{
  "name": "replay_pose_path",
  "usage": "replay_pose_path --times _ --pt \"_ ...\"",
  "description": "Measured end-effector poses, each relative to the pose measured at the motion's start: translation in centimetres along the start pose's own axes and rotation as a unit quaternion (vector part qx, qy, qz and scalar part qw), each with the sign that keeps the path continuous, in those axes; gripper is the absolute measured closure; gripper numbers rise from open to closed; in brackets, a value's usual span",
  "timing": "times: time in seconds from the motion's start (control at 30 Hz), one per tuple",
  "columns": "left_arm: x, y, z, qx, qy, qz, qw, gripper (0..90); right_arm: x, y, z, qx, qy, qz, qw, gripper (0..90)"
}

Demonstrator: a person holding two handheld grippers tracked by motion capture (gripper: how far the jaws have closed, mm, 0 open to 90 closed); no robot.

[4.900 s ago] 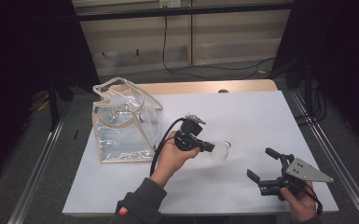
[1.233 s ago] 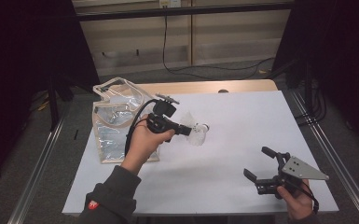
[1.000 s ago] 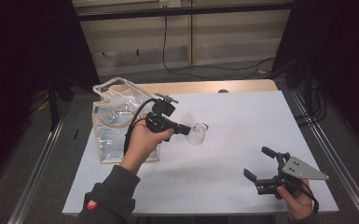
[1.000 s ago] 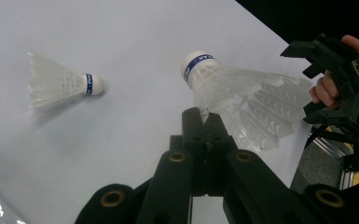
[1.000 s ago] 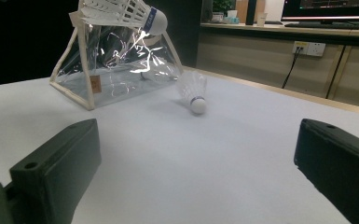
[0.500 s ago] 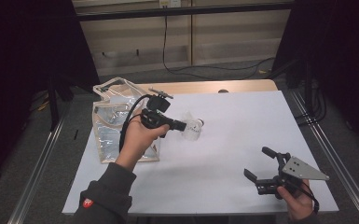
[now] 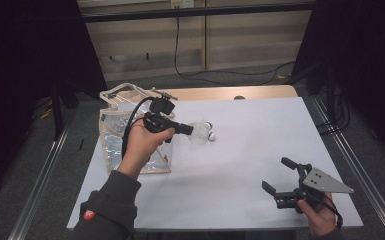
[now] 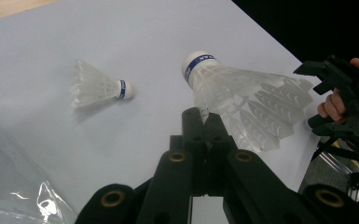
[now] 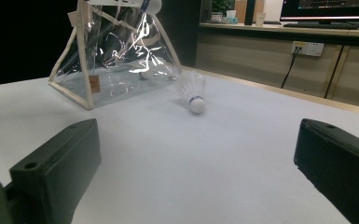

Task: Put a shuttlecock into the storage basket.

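My left gripper (image 7: 190,131) (image 8: 205,116) points right beside the clear plastic bag (image 7: 130,140), shut on the feather skirt of a white shuttlecock (image 7: 197,133) (image 8: 242,100) with a blue band at its cork. It hangs above the table. A second shuttlecock (image 7: 211,136) (image 8: 98,88) (image 9: 191,91) lies on the white table top just to the right of the bag (image 9: 116,56). My right gripper (image 7: 278,174) (image 9: 198,140) rests open near the front right corner, with nothing between its jaws. It also shows far off in the left gripper view (image 8: 345,93).
The bag's top is open and its edges are trimmed in tan. The white table top (image 7: 265,125) ends in a wooden strip (image 7: 260,92) at the back. Metal rails (image 7: 352,165) run along both sides. A cable trails from the left gripper.
My left gripper has carried the shuttlecock to the left and toward the back, closer to the bag. The right gripper has stayed where it was.
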State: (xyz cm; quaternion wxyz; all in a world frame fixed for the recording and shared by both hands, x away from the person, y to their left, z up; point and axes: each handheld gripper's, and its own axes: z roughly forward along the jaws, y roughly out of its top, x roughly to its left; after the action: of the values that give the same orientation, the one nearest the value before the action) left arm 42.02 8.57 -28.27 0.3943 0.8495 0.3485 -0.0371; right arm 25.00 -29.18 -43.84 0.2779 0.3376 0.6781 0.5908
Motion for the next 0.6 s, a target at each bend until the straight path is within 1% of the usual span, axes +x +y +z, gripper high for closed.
replay_pose_path --times 0.4,0.43,0.6 --pt "1.0 0.5 -2.0 -0.011 0.017 -0.009 0.9997 90.0 0.0 0.0 -0.1 -0.001 -0.002 -0.003 1.0 0.2" --pt "1.0 0.6 -2.1 -0.014 0.018 -0.013 0.9997 90.0 0.0 0.0 -0.1 -0.001 -0.002 -0.003 1.0 0.2" --pt "1.3 0.6 -2.6 -0.013 0.026 -0.014 0.9995 90.0 0.0 0.0 -0.1 -0.001 -0.002 0.0 1.0 0.2"
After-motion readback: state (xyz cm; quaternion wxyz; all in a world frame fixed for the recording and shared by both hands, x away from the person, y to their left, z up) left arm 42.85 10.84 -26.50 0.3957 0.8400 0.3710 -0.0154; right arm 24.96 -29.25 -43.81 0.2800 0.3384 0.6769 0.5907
